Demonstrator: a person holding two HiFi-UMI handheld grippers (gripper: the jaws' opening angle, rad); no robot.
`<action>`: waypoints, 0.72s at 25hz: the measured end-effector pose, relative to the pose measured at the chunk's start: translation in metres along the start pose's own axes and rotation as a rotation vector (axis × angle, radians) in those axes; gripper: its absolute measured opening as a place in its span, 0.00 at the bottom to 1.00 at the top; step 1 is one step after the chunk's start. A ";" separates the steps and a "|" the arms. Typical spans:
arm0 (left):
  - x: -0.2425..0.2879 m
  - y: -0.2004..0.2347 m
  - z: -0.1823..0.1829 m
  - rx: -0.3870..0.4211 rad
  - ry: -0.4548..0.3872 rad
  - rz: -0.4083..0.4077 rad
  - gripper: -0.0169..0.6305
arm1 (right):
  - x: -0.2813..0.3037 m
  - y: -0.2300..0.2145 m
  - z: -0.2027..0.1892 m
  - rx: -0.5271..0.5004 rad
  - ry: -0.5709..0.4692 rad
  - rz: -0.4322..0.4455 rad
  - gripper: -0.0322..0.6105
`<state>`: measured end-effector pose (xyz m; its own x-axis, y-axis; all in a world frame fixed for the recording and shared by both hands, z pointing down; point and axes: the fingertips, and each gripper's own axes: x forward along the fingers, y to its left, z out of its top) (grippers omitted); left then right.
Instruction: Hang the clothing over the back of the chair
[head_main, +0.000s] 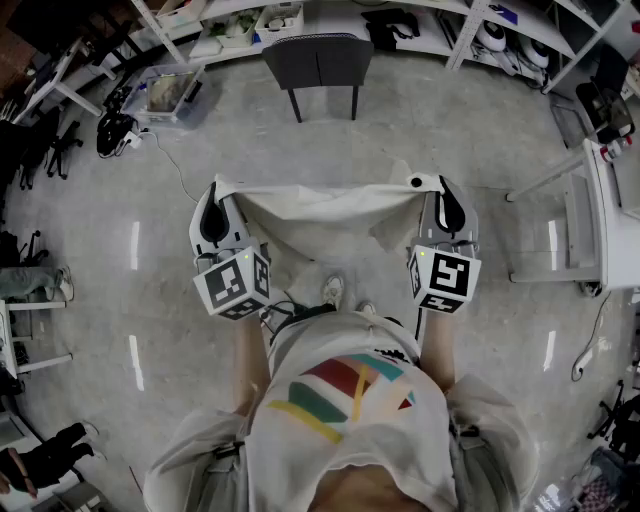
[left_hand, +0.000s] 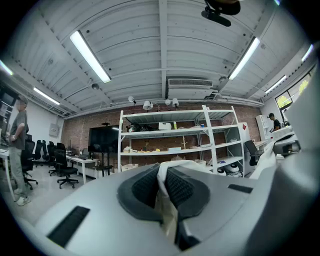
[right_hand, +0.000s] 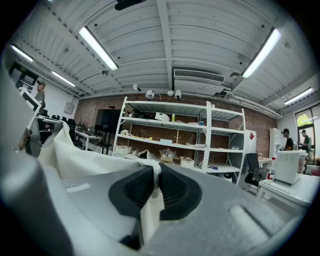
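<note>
A cream-white garment (head_main: 325, 215) hangs stretched between my two grippers in the head view. My left gripper (head_main: 216, 195) is shut on its left top corner, and the cloth (left_hand: 165, 200) shows pinched between the dark pads. My right gripper (head_main: 443, 190) is shut on the right top corner, where a fold of the garment (right_hand: 150, 197) sits between its pads. Both grippers are held level at about the same height. The dark grey chair (head_main: 318, 65) stands on the floor straight ahead, its back toward me, well beyond the garment.
White shelving (head_main: 440, 25) with bins lines the far wall behind the chair. A clear plastic box (head_main: 168, 92) and cables lie on the floor at the left. A white table (head_main: 600, 200) stands at the right. Bare concrete floor (head_main: 330, 150) separates me from the chair.
</note>
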<state>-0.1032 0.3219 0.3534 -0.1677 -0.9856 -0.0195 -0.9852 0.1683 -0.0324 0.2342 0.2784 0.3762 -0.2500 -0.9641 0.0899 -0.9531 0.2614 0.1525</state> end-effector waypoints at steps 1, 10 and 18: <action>0.001 0.001 0.000 0.000 0.000 -0.002 0.05 | 0.000 0.001 0.001 -0.002 -0.002 -0.001 0.07; 0.015 0.018 0.000 -0.022 -0.005 -0.024 0.05 | 0.012 0.016 0.013 -0.030 -0.004 -0.012 0.07; 0.036 0.046 0.007 -0.054 -0.022 -0.056 0.05 | 0.029 0.041 0.025 -0.055 -0.011 -0.027 0.07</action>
<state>-0.1542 0.2945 0.3438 -0.1122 -0.9928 -0.0413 -0.9936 0.1115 0.0200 0.1839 0.2604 0.3608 -0.2261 -0.9713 0.0738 -0.9489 0.2368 0.2085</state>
